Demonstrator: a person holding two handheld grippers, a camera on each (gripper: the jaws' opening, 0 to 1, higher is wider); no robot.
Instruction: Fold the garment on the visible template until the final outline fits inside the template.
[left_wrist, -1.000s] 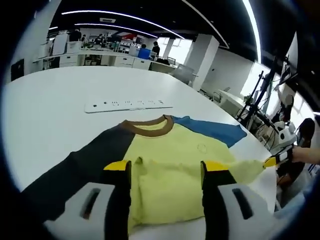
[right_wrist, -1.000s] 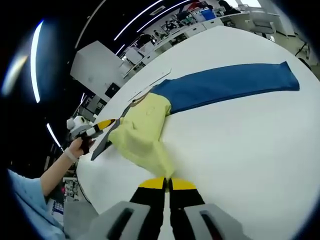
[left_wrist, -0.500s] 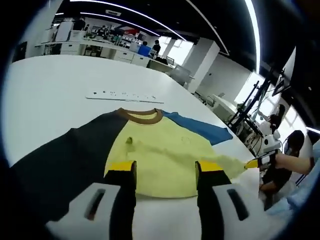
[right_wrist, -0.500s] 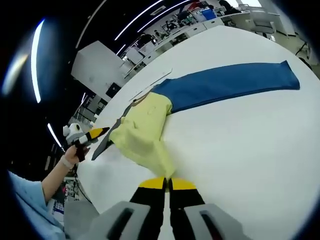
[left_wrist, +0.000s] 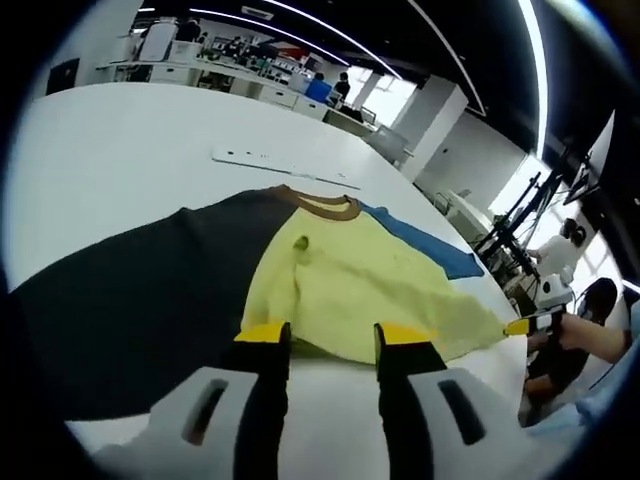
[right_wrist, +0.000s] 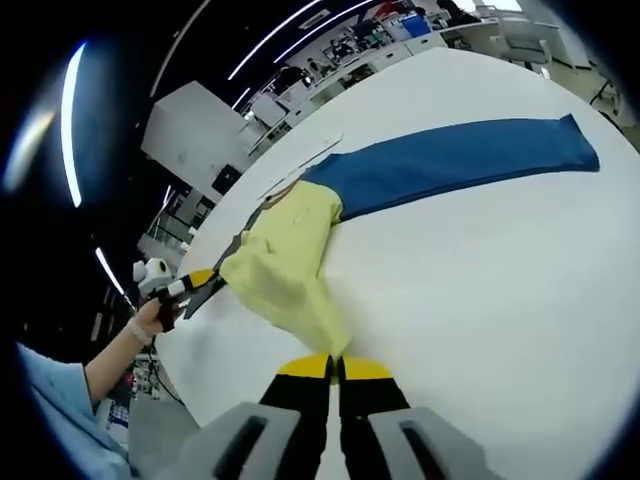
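White and broad, the bench (left_wrist: 110, 150) sits in an open office with ceiling light strips and desks at the far wall. Spread on it lies the garment (left_wrist: 340, 285), a shirt with a yellow body, brown collar, one dark sleeve (left_wrist: 130, 290) toward 9 o'clock in the left gripper view and one blue sleeve (right_wrist: 460, 165) reaching toward 2 o'clock in the right gripper view. Beyond the collar, at 12 o'clock in the left gripper view, a long white strip (left_wrist: 275, 165) lies flat; its markings are too small to read. The left gripper (left_wrist: 328, 335) hovers at the yellow hem with its jaws apart, holding nothing. The right gripper (right_wrist: 334, 368) has its jaws together, clamped on the yellow hem corner. A person's hand (right_wrist: 150, 318) shows at 9 o'clock in the right gripper view.
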